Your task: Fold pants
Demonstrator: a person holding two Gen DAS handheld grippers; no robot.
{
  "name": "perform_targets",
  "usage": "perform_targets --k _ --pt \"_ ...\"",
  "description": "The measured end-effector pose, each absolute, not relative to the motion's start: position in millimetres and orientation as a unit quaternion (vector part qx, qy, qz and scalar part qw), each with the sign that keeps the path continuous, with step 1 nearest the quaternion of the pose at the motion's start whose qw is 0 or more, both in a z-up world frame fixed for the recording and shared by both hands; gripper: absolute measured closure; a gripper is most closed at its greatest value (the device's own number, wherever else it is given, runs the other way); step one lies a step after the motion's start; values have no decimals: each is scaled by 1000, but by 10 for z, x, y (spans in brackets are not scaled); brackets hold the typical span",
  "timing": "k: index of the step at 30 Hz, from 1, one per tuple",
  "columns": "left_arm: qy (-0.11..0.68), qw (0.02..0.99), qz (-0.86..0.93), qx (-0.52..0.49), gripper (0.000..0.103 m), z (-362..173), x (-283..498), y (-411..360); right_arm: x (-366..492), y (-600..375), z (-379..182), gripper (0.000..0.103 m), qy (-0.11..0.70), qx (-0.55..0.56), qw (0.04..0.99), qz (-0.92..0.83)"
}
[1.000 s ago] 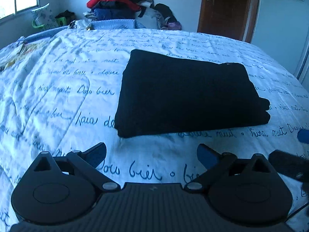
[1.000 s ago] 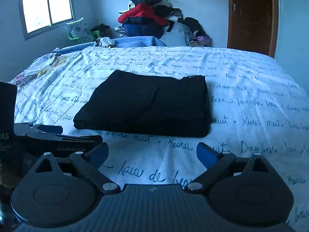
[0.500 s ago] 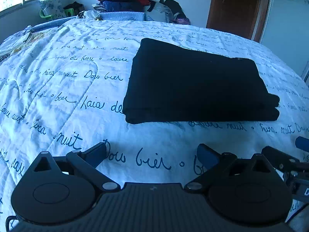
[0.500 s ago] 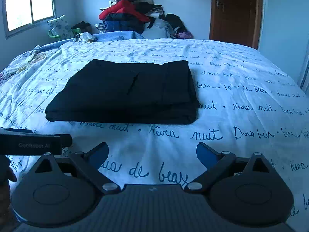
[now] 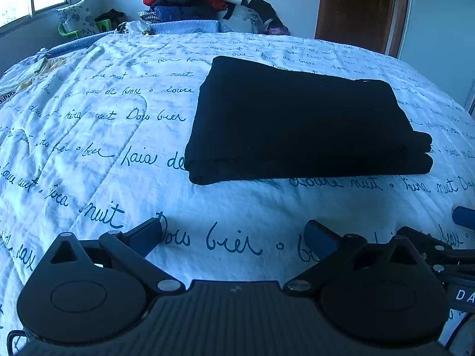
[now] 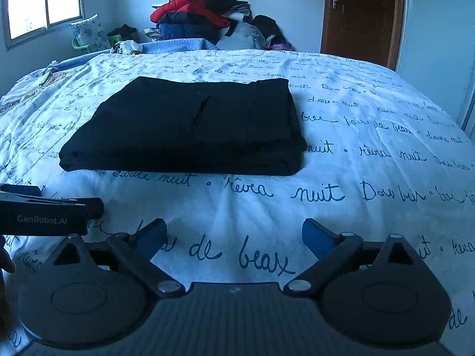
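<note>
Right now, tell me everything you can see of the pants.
The pants are black, of soft matte cloth, folded into a flat, roughly rectangular stack of several layers. The layered edges show along the near side and at the near right corner. In the right wrist view a short slit, maybe a pocket, marks the top. They lie flat on the bedspread, ahead of both grippers. Nothing else touches them; the left gripper and right gripper are open and apart from them.
</note>
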State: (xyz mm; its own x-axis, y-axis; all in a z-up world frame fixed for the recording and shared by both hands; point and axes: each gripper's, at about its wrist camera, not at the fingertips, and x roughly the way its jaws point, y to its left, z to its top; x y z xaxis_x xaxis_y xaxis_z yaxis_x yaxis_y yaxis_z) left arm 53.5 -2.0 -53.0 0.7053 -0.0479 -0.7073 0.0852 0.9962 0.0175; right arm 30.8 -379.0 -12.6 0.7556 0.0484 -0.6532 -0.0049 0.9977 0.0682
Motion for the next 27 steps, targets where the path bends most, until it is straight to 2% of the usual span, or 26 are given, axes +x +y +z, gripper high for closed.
perform_targets --k 27 --pt "350 936 -24 39 0 -605 434 -84 243 -3736 -227 0 341 12 940 5"
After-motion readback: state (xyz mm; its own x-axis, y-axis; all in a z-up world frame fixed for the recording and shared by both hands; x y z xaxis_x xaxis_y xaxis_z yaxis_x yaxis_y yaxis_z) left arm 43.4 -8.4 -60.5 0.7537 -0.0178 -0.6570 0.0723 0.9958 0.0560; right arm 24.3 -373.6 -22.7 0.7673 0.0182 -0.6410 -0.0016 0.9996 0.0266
